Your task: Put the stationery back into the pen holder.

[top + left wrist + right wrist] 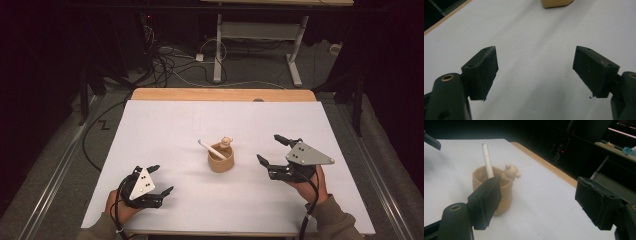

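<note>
You have one tan ceramic cup with a small bear figure on its rim (221, 159) and one white stick (209, 147) standing in it. You hold two black two-jaw grippers, the left gripper (161, 179) and the right gripper (269, 148), over one white-topped table (165, 125).

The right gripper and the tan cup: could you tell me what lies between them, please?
Nothing: in the high view, bare white table separates the right gripper from the cup.

A stick (209, 148) stands in the cup (220, 162) — mid-table (170, 125), between both grippers.
</note>
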Motion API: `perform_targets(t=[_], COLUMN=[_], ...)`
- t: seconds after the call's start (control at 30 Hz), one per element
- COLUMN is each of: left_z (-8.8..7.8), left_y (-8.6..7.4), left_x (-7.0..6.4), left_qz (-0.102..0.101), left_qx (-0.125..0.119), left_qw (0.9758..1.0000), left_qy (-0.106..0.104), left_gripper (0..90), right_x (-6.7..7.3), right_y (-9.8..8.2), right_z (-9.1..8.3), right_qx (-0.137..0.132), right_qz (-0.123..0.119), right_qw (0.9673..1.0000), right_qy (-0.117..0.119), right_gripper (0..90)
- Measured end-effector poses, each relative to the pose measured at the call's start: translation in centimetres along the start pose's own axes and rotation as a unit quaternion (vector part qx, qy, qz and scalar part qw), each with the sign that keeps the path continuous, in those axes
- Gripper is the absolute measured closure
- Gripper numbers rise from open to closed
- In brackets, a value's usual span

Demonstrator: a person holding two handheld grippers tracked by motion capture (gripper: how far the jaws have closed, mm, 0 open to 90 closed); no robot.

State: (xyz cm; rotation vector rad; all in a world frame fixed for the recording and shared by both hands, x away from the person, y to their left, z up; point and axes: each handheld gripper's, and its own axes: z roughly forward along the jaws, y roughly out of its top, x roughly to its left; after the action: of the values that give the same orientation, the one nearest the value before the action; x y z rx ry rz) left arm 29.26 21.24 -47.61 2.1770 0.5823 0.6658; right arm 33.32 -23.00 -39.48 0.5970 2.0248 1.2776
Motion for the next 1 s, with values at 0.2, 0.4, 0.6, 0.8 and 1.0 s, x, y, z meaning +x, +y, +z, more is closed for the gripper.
perform_targets(t=[0.2, 0.4, 0.6, 0.8, 1.0], left_z=[0.1, 0.2, 0.3, 0.4, 0.5], left_y=[-0.1, 0.0, 0.0, 0.0, 0.1], left_x=[0.0, 0.0, -0.1, 0.0, 0.0], left_qz=[-0.001, -0.003, -0.004, -0.006, -0.007], left_qx=[0.003, 0.004, 0.006, 0.008, 0.007], left_qw=[1.0, 1.0, 1.0, 1.0, 0.9999], left_qy=[0.0, 0.001, 0.002, 0.0, 0.002], left_gripper=[19.6, 19.6, 19.6, 19.7, 19.6], right_x=[-0.4, -0.6, -1.0, -1.2, -1.3], right_y=[-1.4, -3.0, -4.6, -5.9, -7.8], right_z=[-1.1, -2.1, -3.2, -4.1, -5.1], right_qx=[0.002, 0.015, 0.02, 0.027, 0.044], right_qz=[0.004, 0.007, 0.015, 0.02, 0.023], right_qw=[0.9999, 0.9997, 0.9993, 0.9988, 0.9976], right_qy=[-0.012, -0.02, -0.028, -0.035, -0.049], right_gripper=[21.1, 21.0, 21.1, 21.1, 21.0])
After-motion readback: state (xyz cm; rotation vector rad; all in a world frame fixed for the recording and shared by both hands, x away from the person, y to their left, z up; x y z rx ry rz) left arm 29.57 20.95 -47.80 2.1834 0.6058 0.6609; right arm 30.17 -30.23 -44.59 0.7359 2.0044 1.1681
